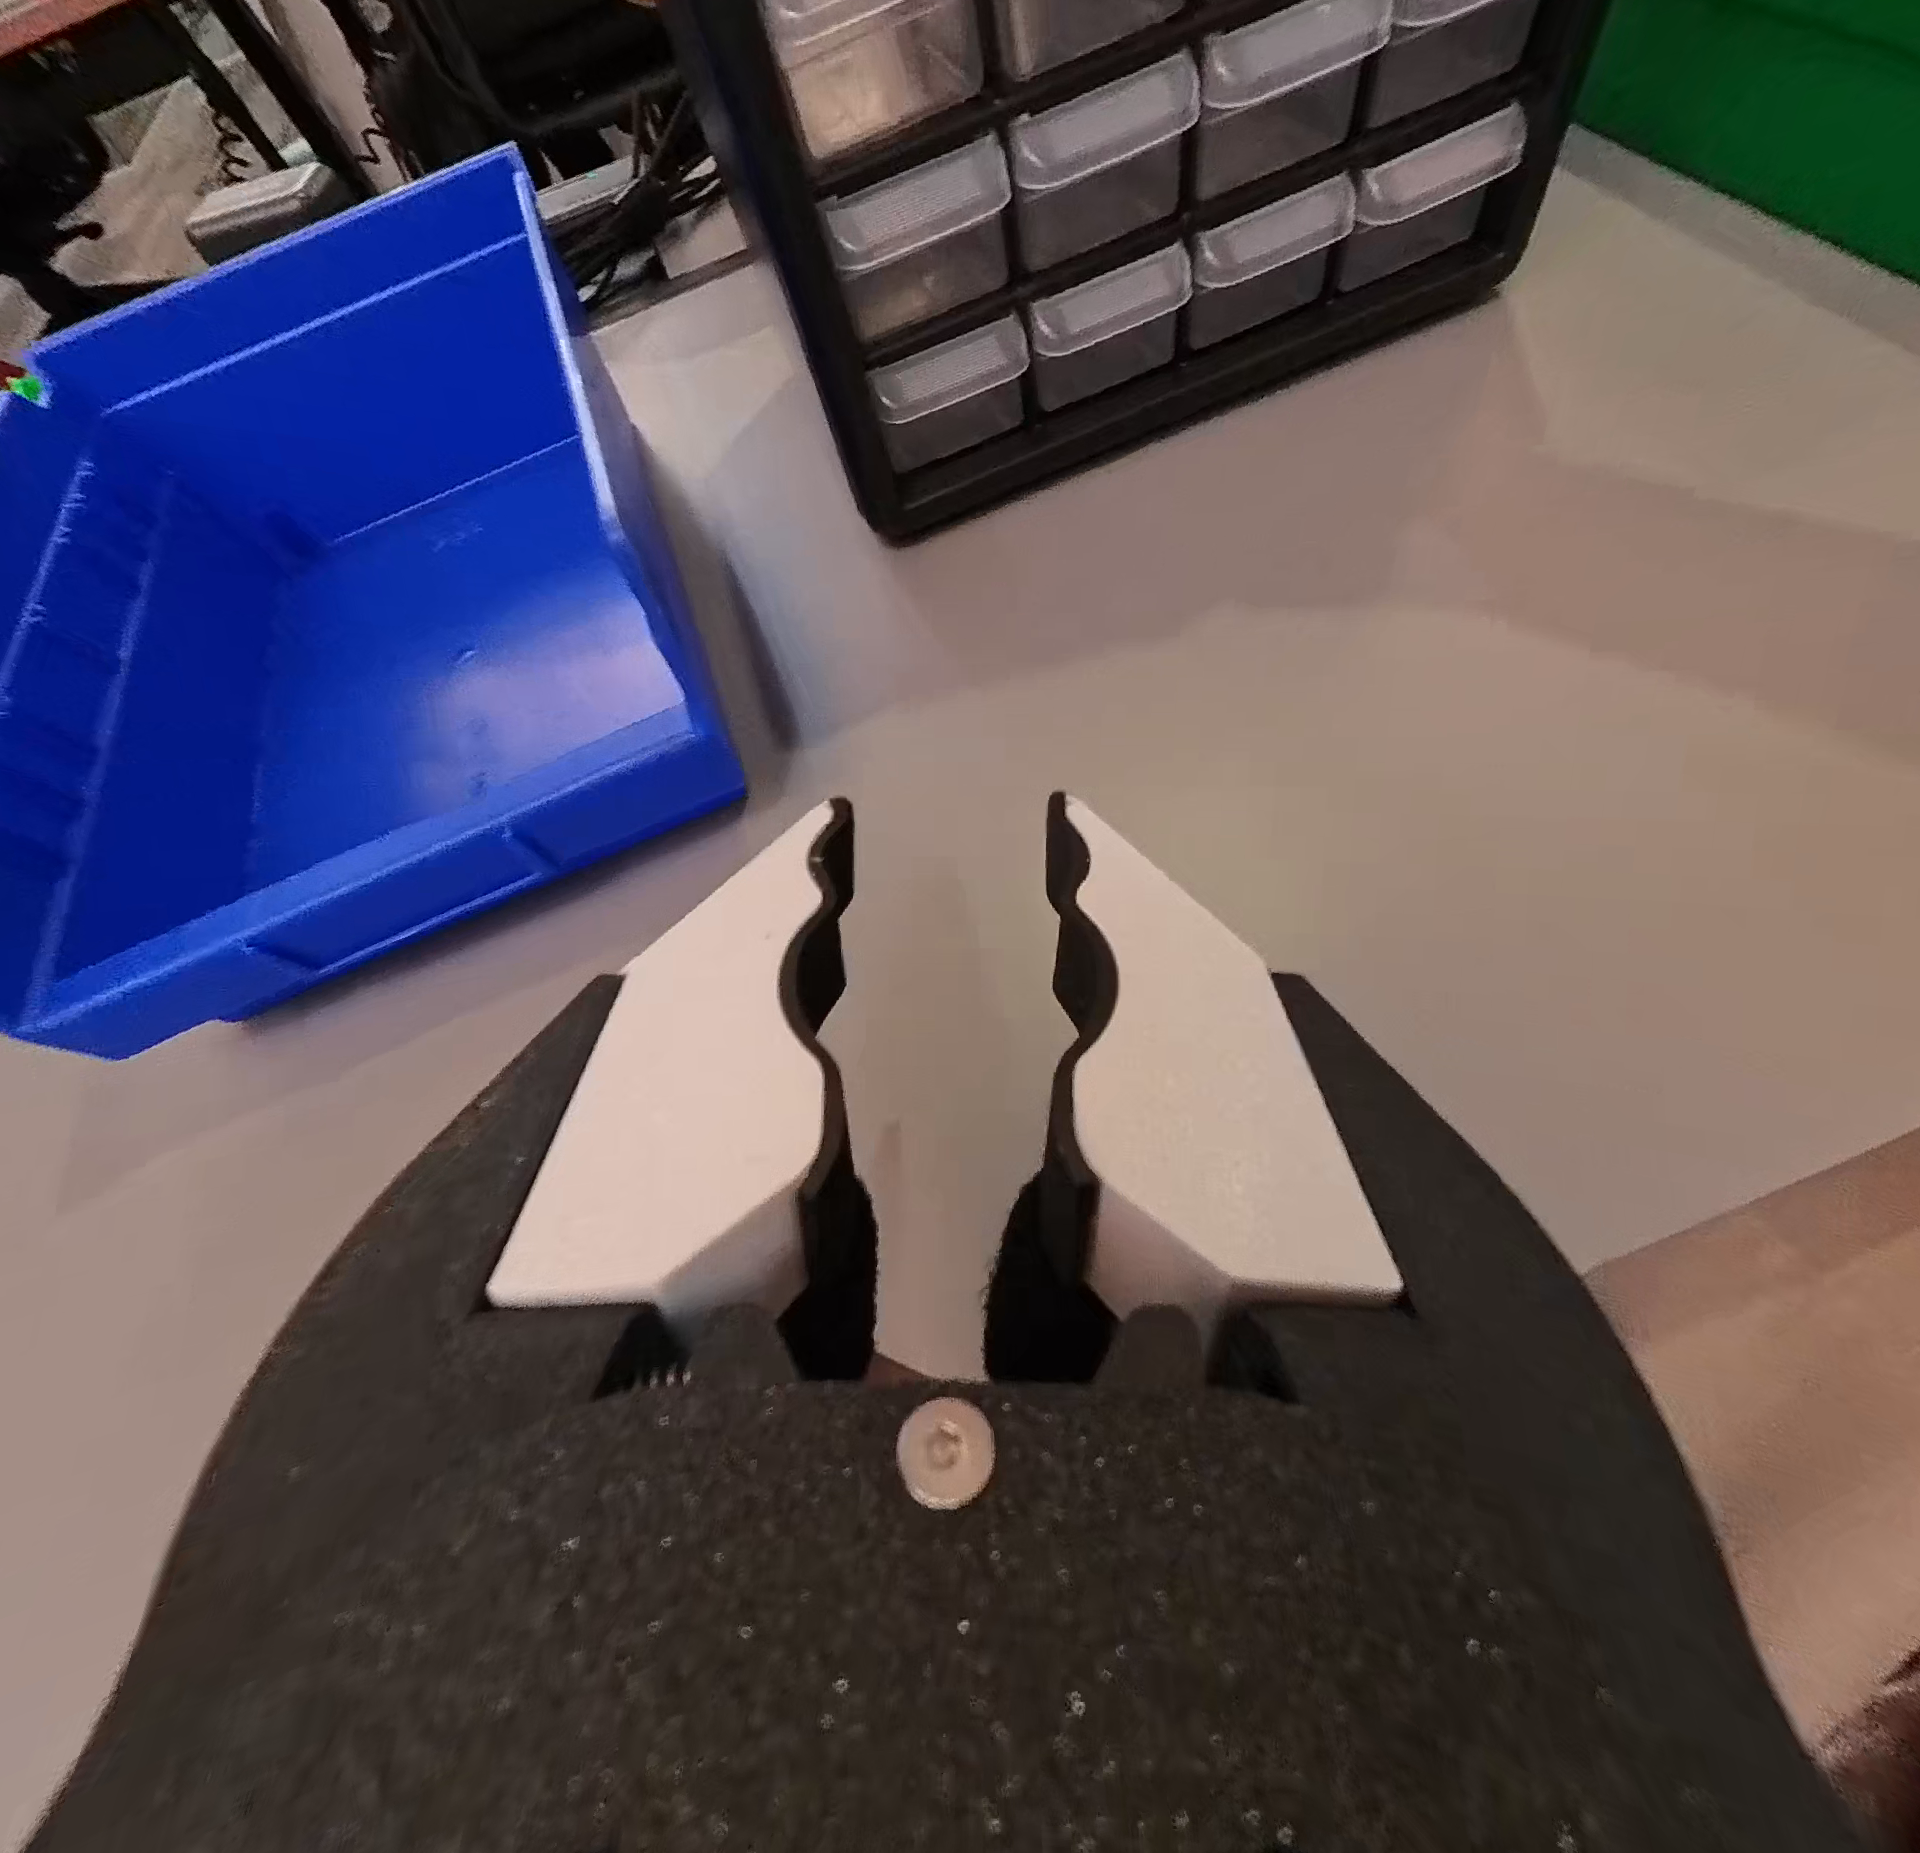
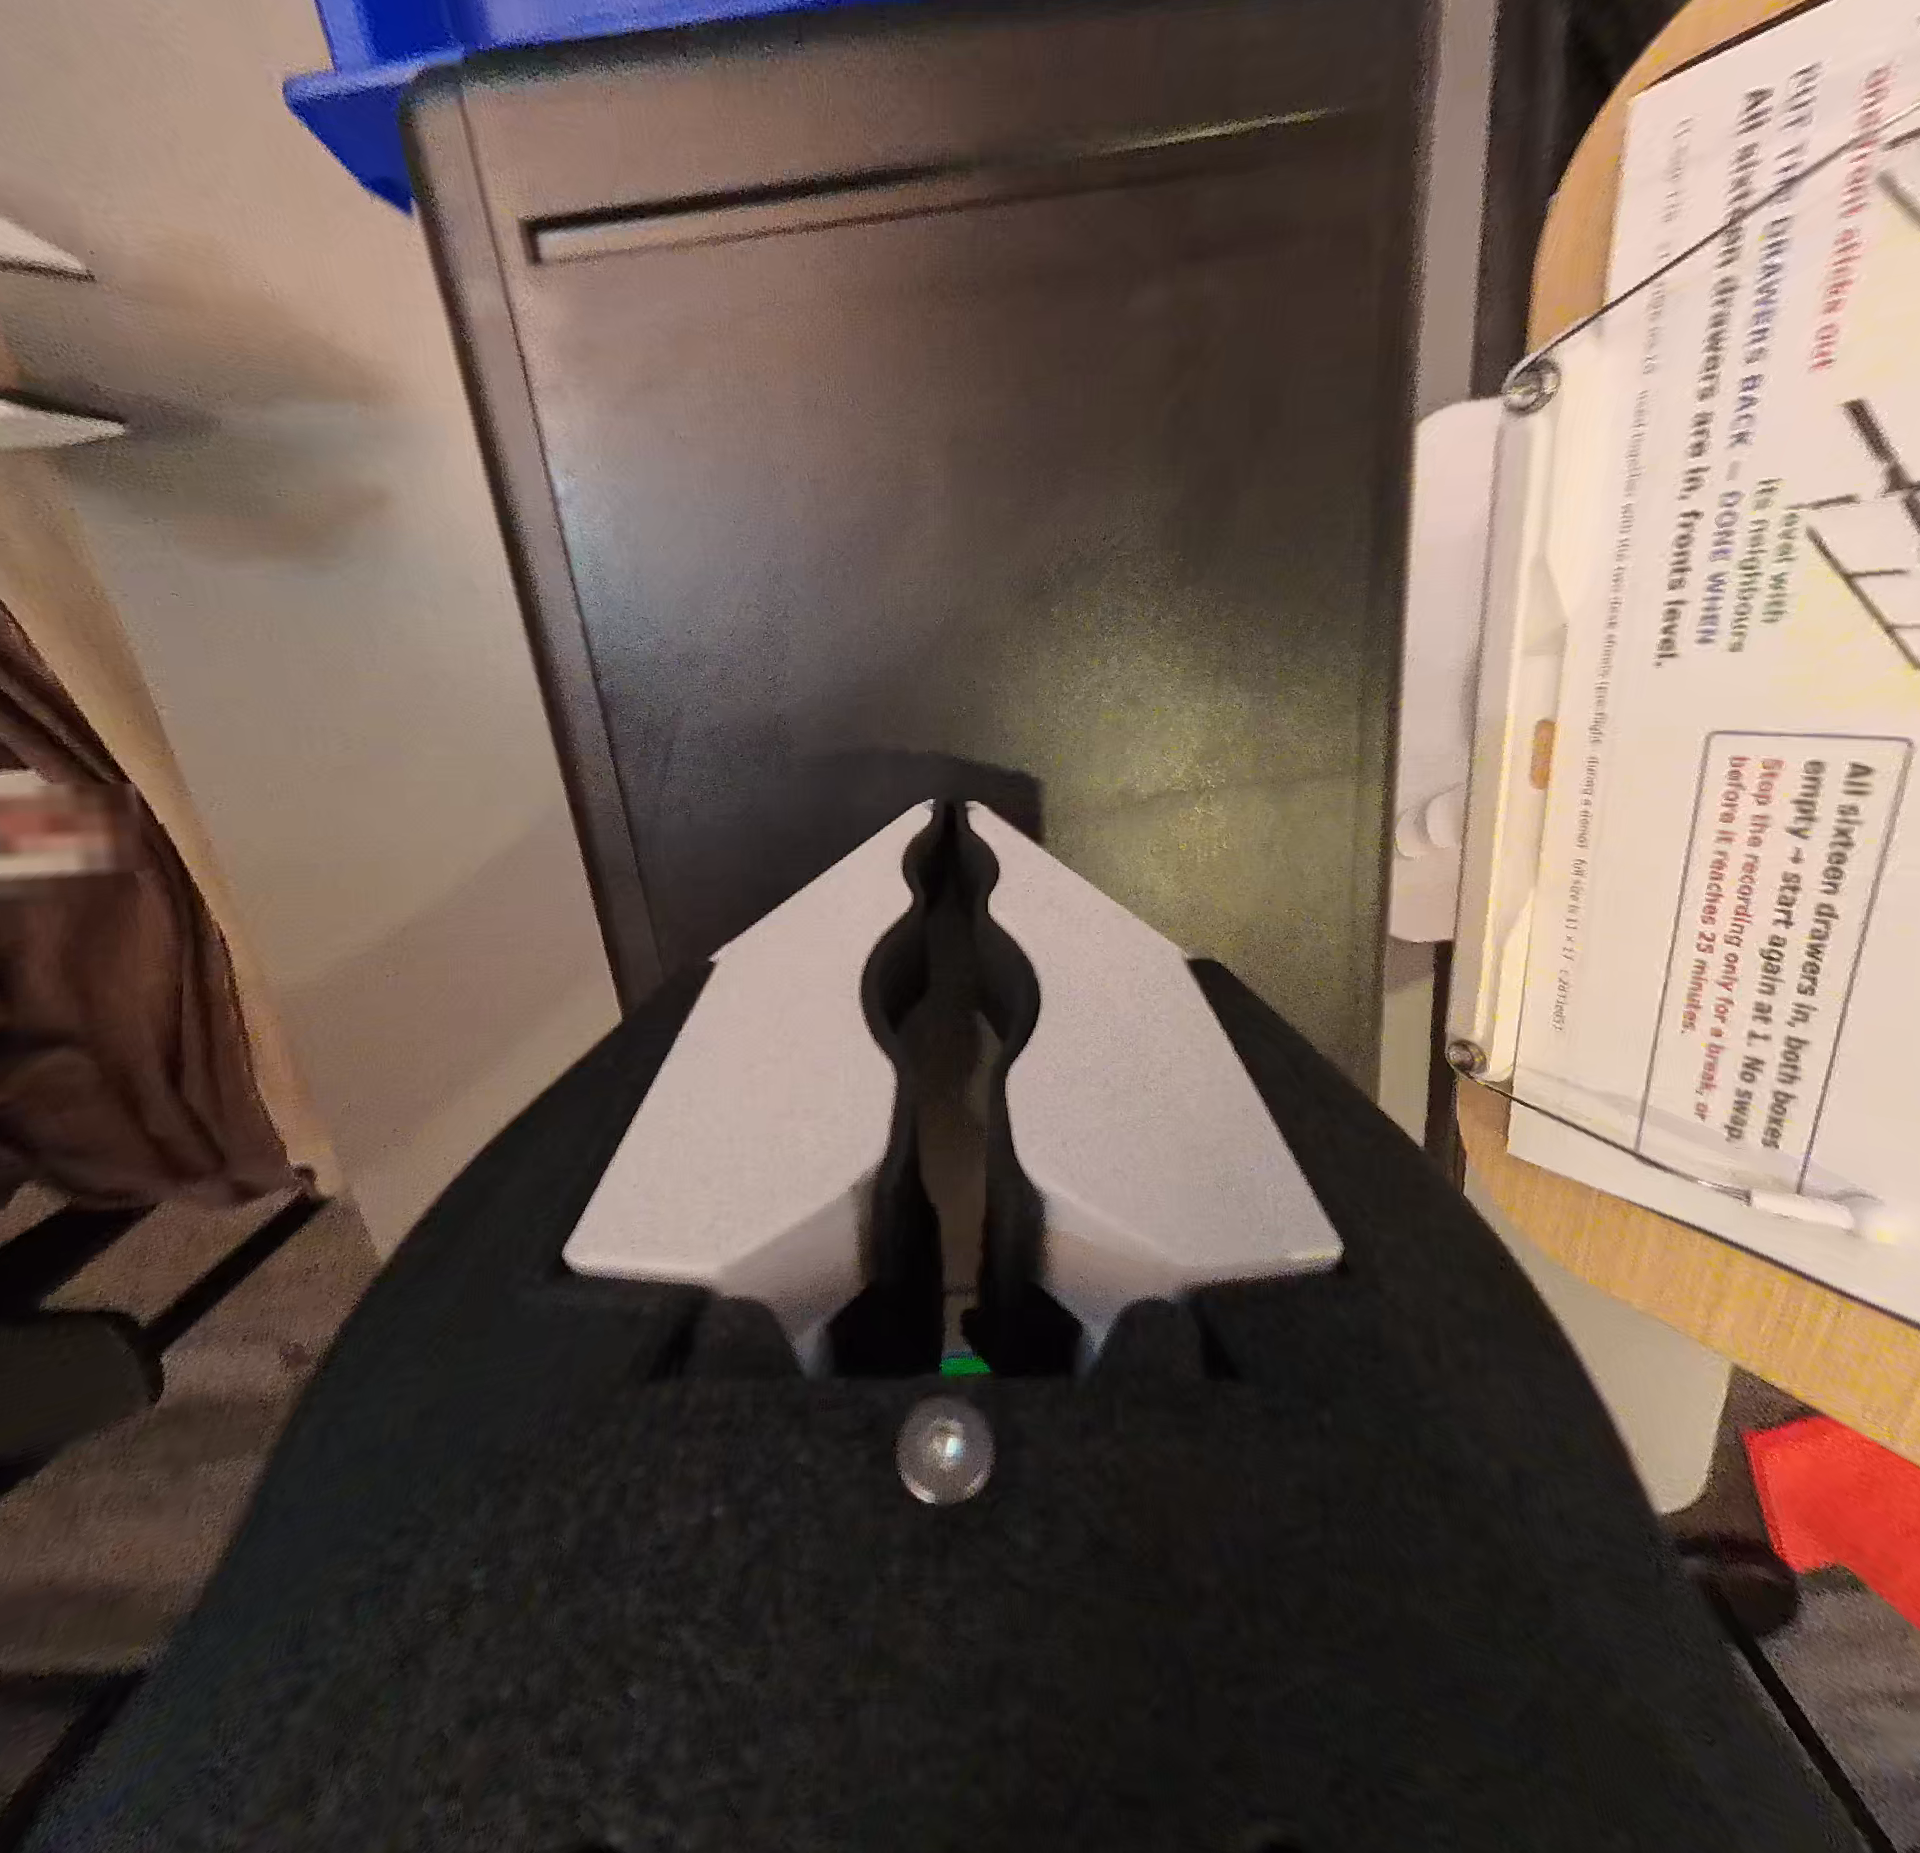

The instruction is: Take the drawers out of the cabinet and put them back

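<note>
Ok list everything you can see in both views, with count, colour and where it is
cabinet: one, black frame, far centre of the table, left view
drawers: clear, all seated in the cabinet; full count cut off
bin: one, blue, empty, left of the cabinet
table: one, pale grey
black panel: one, upright, right view
printed sheet: one, white, on a wooden board, right edge
left tongs: open, over bare table
right tongs: shut, empty, near the panel

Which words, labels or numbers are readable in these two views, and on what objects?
Printed sheet on the wooden board: black and red lines of writing, wording not reproduced here.
Blue bin: faint moulded marks, too blurred to read.
Cabinet and drawers: no writing visible.
</note>
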Available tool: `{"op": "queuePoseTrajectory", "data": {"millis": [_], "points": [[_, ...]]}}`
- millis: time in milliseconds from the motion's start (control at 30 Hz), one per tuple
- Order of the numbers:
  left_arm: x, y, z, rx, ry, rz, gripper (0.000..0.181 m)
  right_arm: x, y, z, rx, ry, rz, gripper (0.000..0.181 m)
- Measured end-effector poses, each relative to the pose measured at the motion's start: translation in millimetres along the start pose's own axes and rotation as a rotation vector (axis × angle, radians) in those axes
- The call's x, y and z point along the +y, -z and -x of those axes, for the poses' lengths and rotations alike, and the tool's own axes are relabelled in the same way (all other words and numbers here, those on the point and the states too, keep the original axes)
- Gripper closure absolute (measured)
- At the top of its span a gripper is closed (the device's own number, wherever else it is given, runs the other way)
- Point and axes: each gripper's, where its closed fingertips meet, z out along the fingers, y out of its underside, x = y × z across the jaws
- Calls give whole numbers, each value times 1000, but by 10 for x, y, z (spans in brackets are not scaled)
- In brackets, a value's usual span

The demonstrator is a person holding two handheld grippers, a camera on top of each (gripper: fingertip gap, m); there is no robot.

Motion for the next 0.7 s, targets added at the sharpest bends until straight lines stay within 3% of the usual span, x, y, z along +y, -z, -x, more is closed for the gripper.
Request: {"op": "queuePoseTrajectory", "data": {"millis": [167, 300, 433, 533, 600, 700], "points": [[7, -31, 12, -18, -5, 4, 144, -6, -10, -48, 27, 12, 108, 181], [-277, -176, -4, -28, 137, -70, 141, -1, -11, -48, 52, 29, 217, 181], [-671, -597, 7, -32, 487, -162, 138, 3, -13, -46, 23, 2, 280, 181], [-806, -996, 8, -149, 491, -210, 139, 4, -12, -47, 34, 12, 303, 181], [-805, -1265, -118, -75, 605, -194, 136, 4, -12, -48, 59, 31, 315, 181], [-1008, -1365, -155, 86, 836, -338, 134, 2, -11, -51, 93, 60, 332, 181]]}}
